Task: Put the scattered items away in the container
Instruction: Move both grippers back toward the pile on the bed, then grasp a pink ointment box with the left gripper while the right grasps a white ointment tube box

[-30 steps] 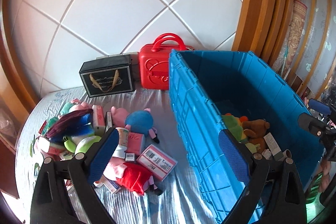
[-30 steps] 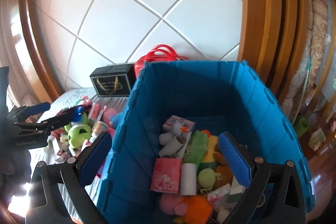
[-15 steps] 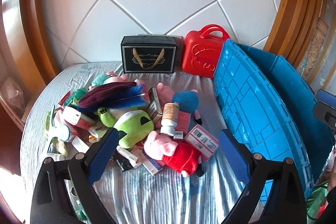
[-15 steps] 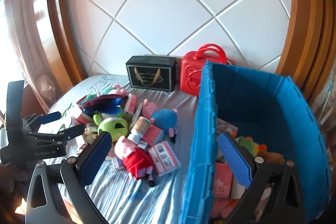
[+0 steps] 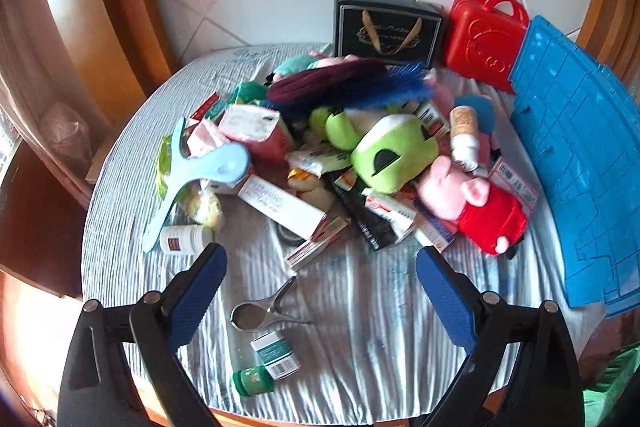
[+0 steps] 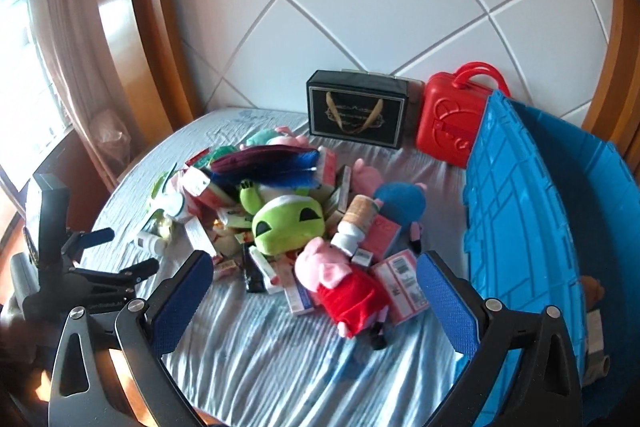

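A heap of scattered items lies on the striped bed sheet: a green plush (image 5: pixel 394 155) (image 6: pixel 288 221), a pink pig plush in a red dress (image 5: pixel 476 203) (image 6: pixel 340 279), boxes, bottles and a blue brush (image 5: pixel 372 89). The blue crate (image 5: pixel 576 155) (image 6: pixel 524 227) stands at the right. My left gripper (image 5: pixel 320 291) hangs open above the sheet's near part, over a metal clip (image 5: pixel 260 311) and a small green-capped bottle (image 5: pixel 266 365). My right gripper (image 6: pixel 314 291) is open too, empty, just in front of the pig plush. The left gripper (image 6: pixel 118 251) also shows at the left of the right wrist view.
A black gift box (image 5: pixel 386 29) (image 6: pixel 356 115) and a red toy suitcase (image 5: pixel 484 31) (image 6: pixel 456 115) stand against the white padded headboard. Wooden frame and a curtain lie at the left. A light blue scoop (image 5: pixel 192 183) and a white bottle (image 5: pixel 184 239) rest at the heap's left edge.
Both grippers have swung left, away from the crate and toward the heap. The crate's inside has slid out of view. Both stay open and empty.
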The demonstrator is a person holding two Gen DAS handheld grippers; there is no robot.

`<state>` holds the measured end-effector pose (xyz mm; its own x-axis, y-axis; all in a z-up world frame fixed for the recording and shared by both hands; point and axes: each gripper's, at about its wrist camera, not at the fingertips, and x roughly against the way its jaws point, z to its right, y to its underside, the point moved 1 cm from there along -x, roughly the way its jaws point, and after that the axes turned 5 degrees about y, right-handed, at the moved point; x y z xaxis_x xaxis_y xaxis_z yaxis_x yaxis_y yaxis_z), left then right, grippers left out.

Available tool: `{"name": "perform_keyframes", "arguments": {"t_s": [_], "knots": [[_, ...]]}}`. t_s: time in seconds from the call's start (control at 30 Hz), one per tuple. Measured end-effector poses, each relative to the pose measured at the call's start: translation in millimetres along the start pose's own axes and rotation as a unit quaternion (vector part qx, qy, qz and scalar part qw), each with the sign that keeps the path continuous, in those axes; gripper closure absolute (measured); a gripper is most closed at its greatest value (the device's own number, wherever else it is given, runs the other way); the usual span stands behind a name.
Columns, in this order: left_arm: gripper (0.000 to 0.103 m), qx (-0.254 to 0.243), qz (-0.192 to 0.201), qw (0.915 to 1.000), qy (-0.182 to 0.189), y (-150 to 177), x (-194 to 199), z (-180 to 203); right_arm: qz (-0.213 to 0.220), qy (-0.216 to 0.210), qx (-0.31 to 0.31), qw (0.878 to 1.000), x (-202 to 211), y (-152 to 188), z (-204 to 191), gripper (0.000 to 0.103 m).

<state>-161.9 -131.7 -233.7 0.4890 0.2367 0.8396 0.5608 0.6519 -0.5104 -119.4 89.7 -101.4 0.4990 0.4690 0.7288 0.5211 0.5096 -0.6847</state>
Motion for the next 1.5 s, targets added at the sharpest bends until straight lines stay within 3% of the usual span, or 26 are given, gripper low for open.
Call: {"name": "perform_keyframes", "arguments": {"t_s": [0.33,0.57,0.87,1.13,1.33,1.5], "knots": [[0.006,0.004,-0.047,0.9989,0.003,26,-68,-35,-0.074,0.035,-0.008,0.997,-74,49,-7,0.000],[0.008,-0.060,-0.044,0.9965,0.040,17,-131,-28,-0.089,0.062,-0.036,0.993,-74,59,8,0.000],[0.021,-0.106,-0.111,0.9873,0.044,22,-214,-29,-0.116,0.106,-0.069,0.985,-65,77,29,0.000],[0.075,-0.118,-0.122,0.9825,0.077,28,-220,-23,-0.136,0.108,-0.067,0.982,-84,82,24,0.000],[0.085,-0.117,-0.109,0.9810,0.111,29,-198,-22,-0.144,0.084,-0.040,0.985,-116,81,-1,0.000],[0.085,-0.113,-0.095,0.9813,0.124,29,-177,-27,-0.143,0.044,0.004,0.989,-155,79,-35,0.000]]}}
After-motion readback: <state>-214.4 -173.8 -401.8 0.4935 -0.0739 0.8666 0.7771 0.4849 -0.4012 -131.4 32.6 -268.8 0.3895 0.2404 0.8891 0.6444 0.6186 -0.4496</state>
